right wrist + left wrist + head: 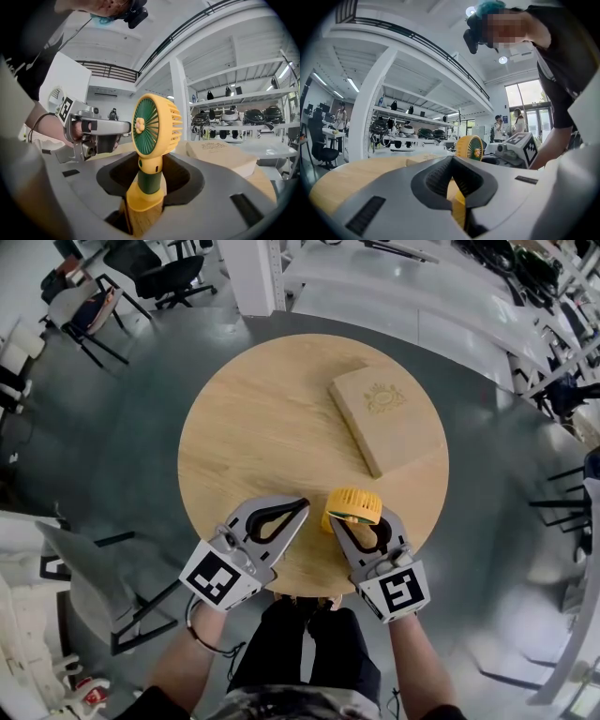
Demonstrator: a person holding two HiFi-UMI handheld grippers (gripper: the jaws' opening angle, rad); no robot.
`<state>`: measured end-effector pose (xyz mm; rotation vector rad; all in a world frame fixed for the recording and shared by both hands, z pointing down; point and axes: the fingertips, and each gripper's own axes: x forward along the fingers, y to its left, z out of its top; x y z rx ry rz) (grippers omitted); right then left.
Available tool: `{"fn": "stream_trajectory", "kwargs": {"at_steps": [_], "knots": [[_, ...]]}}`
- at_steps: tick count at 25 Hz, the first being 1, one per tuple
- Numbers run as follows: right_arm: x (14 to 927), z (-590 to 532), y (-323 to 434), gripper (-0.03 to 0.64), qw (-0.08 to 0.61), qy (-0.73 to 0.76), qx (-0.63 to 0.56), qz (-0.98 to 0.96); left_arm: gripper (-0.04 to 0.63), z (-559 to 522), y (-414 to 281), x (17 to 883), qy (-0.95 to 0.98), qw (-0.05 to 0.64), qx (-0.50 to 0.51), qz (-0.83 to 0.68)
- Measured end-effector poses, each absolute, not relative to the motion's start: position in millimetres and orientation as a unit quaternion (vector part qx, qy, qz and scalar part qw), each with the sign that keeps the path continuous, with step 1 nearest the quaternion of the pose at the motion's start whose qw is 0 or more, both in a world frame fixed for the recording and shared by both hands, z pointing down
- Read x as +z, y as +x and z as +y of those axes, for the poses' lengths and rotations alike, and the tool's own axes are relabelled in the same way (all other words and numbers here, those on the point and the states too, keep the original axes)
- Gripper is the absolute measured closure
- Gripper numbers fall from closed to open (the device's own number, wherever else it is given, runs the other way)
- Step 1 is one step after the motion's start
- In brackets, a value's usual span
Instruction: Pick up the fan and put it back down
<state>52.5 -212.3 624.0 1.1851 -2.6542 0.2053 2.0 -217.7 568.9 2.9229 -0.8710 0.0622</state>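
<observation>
At the near edge of the round wooden table, the person holds both grippers side by side, pointing away from the body. The left gripper is at the near-left part of the edge. Its two jaws meet at the tips and only the oval opening behind the tips is free; there is nothing gripped inside.

Just to the right of it, the right gripper has its jaws pressed onto the fan, low on the yellow foot under the green stem. The fan stands upright between the jaws, and its round yellow head with the green grille rises above them. I cannot tell if the foot touches the table or is a little above it.

Farther, near the far-right edge, a flat pale box lies on the table, well apart from the fan.
</observation>
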Motion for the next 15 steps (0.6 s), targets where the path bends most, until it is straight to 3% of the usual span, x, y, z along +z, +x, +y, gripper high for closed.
{"fn": "stream_trajectory", "kwargs": {"at_steps": [15], "knots": [[643,-214,52,0.457,0.140,0.404,0.085,-0.900,0.580,-219,1,576,0.956,0.055,0.019,-0.286]]}}
